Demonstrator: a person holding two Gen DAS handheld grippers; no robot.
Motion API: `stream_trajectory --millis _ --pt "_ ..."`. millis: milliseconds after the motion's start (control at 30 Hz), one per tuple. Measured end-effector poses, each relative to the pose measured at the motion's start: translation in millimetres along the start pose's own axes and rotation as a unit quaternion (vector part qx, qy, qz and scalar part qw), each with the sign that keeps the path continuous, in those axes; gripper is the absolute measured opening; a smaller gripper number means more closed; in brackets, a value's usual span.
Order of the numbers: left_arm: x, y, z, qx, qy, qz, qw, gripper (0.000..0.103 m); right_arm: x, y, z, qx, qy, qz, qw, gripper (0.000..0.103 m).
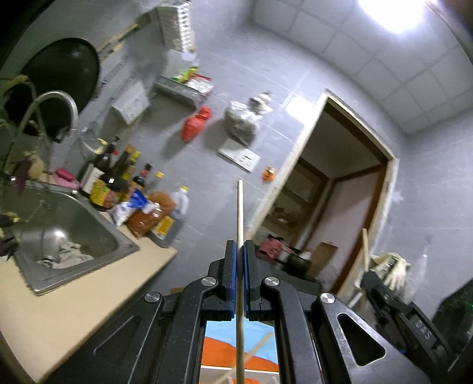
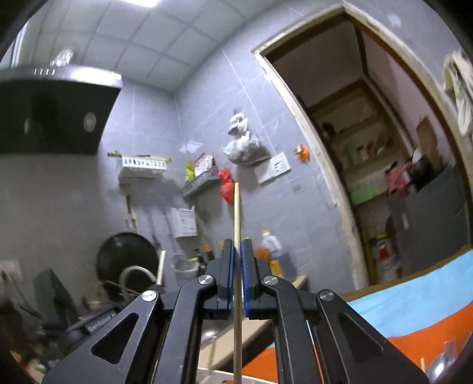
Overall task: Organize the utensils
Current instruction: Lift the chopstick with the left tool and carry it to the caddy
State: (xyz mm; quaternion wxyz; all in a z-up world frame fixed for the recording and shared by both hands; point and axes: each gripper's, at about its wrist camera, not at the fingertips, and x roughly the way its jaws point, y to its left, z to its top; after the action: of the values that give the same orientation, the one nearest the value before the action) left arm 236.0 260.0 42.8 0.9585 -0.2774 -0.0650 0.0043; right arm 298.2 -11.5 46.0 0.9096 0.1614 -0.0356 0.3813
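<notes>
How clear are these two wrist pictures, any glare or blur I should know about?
Left wrist view: the ceiling light blows out the top right, the bottles are motion-smeared, and the chopstick in the left gripper stays sharp. Right wrist view: dimmer, smeared doorway, fisheye-bent walls, crisp right gripper.

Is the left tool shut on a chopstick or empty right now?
Shut on one. The left tool's blue pads clamp a single wooden chopstick, which sticks out forward past its tips.

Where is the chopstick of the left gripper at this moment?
In the left wrist view the chopstick is clamped between the shut blue pads of the left gripper, pointing at the grey tiled wall between the bottles and the doorway.
</notes>
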Motion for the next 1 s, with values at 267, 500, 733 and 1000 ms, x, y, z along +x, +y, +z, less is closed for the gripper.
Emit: stream_trajectory --millis 267,500,733,1000 --pt "-5.9 11.8 -12.7 -0.004 -0.038 0.049 0.9981 0.002 5.6 14.5 -24.2 -0.068 -0.016 -0.049 0.996 0.003" --pt "-9.9 -3.9 -23.3 0.046 -0.061 0.050 0.9958 0.002 8.5 13.6 -40.2 -0.093 -0.011 -0.062 0.994 0.003" --pt "-11.3 -17.8 -41.1 0.104 -0.065 0.051 0.9911 0.002 5.1 13.5 -46.8 -0.108 -0.010 -0.066 0.992 0.003" --pt "-12.2 -25.0 -56.7 0.140 -0.047 0.039 0.9883 0.002 1.3 10.7 -52.0 -0.112 -0.003 -0.070 0.991 0.003"
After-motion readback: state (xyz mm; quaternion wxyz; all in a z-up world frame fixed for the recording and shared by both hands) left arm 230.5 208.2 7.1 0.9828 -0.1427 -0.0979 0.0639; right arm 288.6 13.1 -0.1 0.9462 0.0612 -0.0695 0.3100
